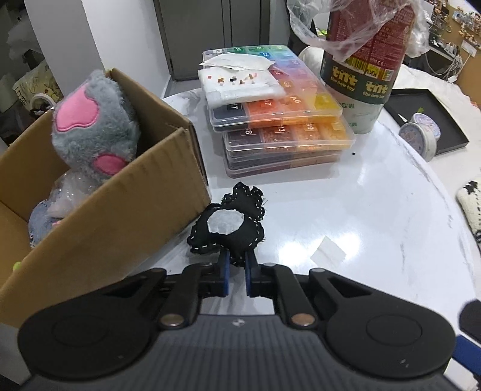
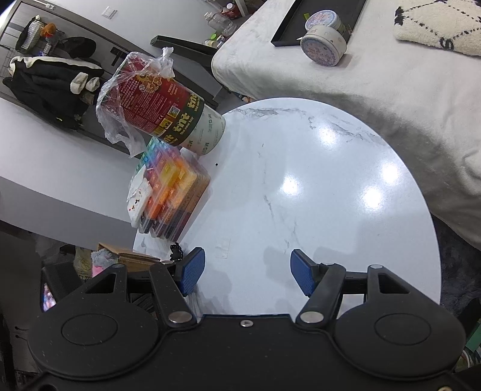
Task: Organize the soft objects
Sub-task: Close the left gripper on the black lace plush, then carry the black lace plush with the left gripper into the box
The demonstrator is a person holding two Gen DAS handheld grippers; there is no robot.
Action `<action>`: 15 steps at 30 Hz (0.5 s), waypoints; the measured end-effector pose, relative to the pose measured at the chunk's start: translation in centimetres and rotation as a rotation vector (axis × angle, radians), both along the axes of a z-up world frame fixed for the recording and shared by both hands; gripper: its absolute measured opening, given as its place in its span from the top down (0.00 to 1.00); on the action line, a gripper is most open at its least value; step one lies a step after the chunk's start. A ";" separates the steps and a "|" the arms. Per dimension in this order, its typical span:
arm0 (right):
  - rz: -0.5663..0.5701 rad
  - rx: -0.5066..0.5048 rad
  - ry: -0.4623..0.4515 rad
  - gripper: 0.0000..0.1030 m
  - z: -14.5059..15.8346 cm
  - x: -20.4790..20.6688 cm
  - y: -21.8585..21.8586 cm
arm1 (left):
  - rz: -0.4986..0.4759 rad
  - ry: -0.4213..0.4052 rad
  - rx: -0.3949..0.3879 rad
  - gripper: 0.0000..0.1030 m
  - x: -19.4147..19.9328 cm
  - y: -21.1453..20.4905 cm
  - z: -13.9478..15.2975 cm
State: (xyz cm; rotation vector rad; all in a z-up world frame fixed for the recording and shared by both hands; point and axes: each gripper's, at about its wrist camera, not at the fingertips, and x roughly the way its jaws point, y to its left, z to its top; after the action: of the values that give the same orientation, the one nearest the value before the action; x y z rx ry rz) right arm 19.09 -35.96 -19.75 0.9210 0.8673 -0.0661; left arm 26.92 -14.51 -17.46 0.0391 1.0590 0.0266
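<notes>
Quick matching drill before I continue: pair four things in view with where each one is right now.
Things:
1. black felt toy
2. grey plush
3. red canister
4. white tin

Places:
A. in the cardboard box
B. beside the black tray
C. behind the bead cases
D. pinched by the left gripper

Pairs: 1-D, 2-A, 3-C, 4-B

Black white-stitched soft toy (image 1: 230, 227) beside cardboard box (image 1: 126, 210)
</notes>
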 end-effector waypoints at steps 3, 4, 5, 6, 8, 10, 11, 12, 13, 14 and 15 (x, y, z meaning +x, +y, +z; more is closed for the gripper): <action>0.011 0.008 -0.003 0.38 0.1 0.0 0.3 | -0.017 -0.004 -0.016 0.92 -0.7 0.3 0.9; 0.015 0.012 -0.006 0.38 0.2 0.0 0.4 | -0.024 -0.004 -0.023 0.92 -0.9 0.4 1.3; 0.019 0.015 -0.008 0.38 0.2 0.0 0.5 | -0.032 -0.005 -0.028 0.92 -1.2 0.5 1.6; 0.022 0.018 -0.011 0.38 0.3 -0.1 0.7 | -0.040 -0.007 -0.032 0.92 -1.5 0.6 2.0; 0.032 0.019 -0.026 0.38 0.8 -0.1 1.1 | -0.059 -0.008 -0.045 0.92 -2.1 0.9 2.8; 0.039 0.040 -0.046 0.38 1.3 -0.3 1.4 | -0.079 -0.014 -0.058 0.92 -2.7 1.2 3.7; 0.041 0.076 -0.061 0.38 1.5 -0.5 1.4 | -0.089 -0.020 -0.065 0.92 -3.0 1.3 4.2; 0.048 0.091 -0.075 0.38 1.9 -0.6 1.6 | -0.100 -0.026 -0.072 0.92 -3.3 1.5 4.7; 0.059 0.083 -0.085 0.37 2.4 -0.6 2.0 | -0.108 -0.032 -0.076 0.92 -3.7 1.7 5.2; 0.069 0.068 -0.094 0.35 2.9 -0.7 2.3 | -0.116 -0.036 -0.082 0.92 -4.0 1.9 5.7; 0.076 0.059 -0.103 0.29 3.4 -0.7 2.6 | -0.128 -0.040 -0.090 0.92 -4.3 2.1 6.3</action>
State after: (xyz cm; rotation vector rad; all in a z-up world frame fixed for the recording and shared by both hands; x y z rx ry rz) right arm 18.34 -33.35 -16.37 0.9371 0.8111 0.0726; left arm 22.59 -12.40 -11.16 0.0249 1.0149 -0.1354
